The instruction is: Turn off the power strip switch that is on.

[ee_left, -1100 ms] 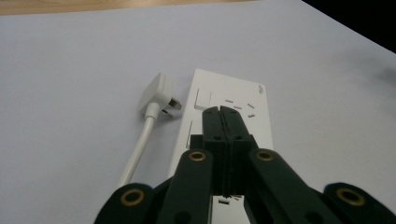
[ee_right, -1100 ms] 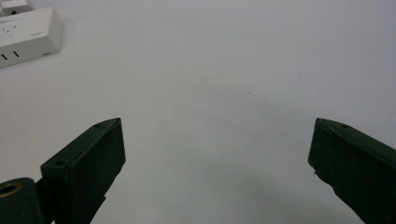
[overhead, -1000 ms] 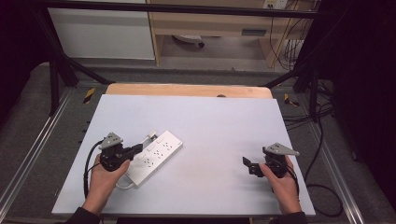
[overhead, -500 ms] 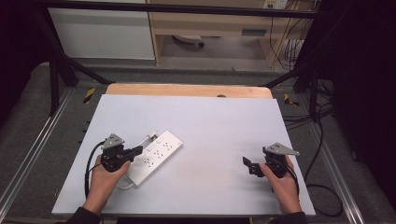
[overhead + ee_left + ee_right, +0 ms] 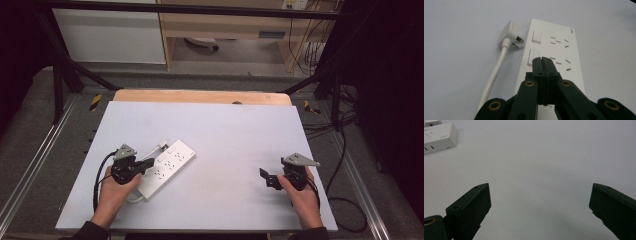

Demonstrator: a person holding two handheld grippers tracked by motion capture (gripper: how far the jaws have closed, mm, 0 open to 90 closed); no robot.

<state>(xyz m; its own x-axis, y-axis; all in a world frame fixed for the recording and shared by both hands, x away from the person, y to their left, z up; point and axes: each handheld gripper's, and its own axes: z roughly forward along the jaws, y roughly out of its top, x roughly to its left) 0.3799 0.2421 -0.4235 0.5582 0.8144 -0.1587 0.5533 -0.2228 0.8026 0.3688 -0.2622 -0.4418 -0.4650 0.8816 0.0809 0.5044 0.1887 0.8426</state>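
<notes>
One white power strip [image 5: 167, 167] lies on the left half of the bench [image 5: 235, 130], its plug [image 5: 510, 32] loose beside it and its switches unpressed as far as I can tell. The left claw [image 5: 542, 59], pinched closed on nothing, hovers over a switch [image 5: 533, 57], so pressing seems pending. The right claw [image 5: 266, 178] rests wide open, well apart. Nothing blocks the way.

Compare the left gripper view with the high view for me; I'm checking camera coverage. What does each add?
Left gripper view alone: white rocker switches and socket slots, plus the plug's metal pins. High view alone: right gripper, open, and both hands. Shared: white rectangular power strip, white plug lying unplugged beside it, shut left gripper over the strip.
</notes>
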